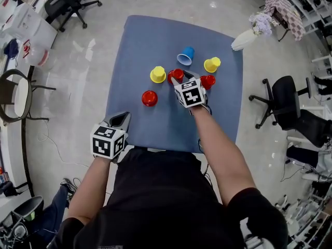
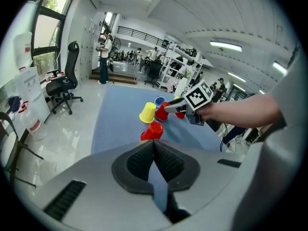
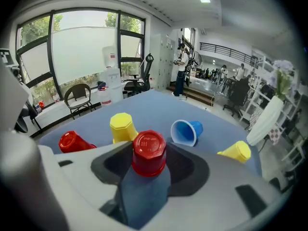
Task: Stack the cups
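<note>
Right gripper view showed the right gripper [image 3: 150,170] with fingers spread wide either side of an upturned red cup [image 3: 149,150], upright at frame centre, apparently unpinched; the left gripper [image 1: 123,117], fingers closed and empty, sat farther off

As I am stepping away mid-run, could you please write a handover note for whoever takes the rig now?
Left gripper: shut, empty, at the near edge of the blue table.
Right gripper: open around an upside-down red cup, not yet squeezing.
Elsewhere on it: two red cups, two yellow cups, one blue cup on its side, none nested.
Done: nothing stacked. Left: grip, then stack all six.
</note>
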A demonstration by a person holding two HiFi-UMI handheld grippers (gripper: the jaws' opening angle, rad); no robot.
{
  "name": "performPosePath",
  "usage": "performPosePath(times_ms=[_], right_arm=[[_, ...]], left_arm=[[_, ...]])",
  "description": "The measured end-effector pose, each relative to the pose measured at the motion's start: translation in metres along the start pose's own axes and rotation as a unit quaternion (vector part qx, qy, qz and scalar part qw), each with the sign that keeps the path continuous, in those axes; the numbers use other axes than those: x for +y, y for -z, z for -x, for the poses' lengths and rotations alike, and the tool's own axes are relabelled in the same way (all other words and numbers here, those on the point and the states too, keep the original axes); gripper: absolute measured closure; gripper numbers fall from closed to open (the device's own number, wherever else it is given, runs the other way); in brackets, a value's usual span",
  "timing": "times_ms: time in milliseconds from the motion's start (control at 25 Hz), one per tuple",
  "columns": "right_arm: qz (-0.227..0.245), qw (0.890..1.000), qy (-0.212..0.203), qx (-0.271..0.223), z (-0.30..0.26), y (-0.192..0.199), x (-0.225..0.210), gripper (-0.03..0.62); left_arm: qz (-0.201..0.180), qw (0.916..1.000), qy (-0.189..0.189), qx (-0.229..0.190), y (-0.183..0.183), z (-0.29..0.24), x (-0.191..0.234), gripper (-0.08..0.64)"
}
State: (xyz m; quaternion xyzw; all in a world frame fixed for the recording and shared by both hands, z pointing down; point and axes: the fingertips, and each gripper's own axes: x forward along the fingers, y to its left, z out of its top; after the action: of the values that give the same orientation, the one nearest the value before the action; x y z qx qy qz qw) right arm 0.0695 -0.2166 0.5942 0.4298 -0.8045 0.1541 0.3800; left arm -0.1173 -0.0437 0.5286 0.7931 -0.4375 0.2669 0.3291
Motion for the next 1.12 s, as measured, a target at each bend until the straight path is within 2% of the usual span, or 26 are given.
performPosePath(times_ms=[200, 720, 1120], right_arm=[[0.004, 1.0, -0.003, 0.015, -0.009, 0.005, 0.002, 0.376], [0.008, 1.0, -0.004, 0.009, -0.013, 0.0, 0.006, 0.373], [0.03, 0.999, -0.003, 0.026, -0.015, 0.002, 0.009, 0.37]], left_arm=[[0.006, 1.0, -0.001, 0.002, 0.002, 0.0, 0.007, 0.555], [0.006, 0.9999, 0.004, 0.007, 0.003, -0.003, 0.007, 0.555], [0.005, 1.0, 0.005, 0.006, 0.004, -0.002, 0.007, 0.555]])
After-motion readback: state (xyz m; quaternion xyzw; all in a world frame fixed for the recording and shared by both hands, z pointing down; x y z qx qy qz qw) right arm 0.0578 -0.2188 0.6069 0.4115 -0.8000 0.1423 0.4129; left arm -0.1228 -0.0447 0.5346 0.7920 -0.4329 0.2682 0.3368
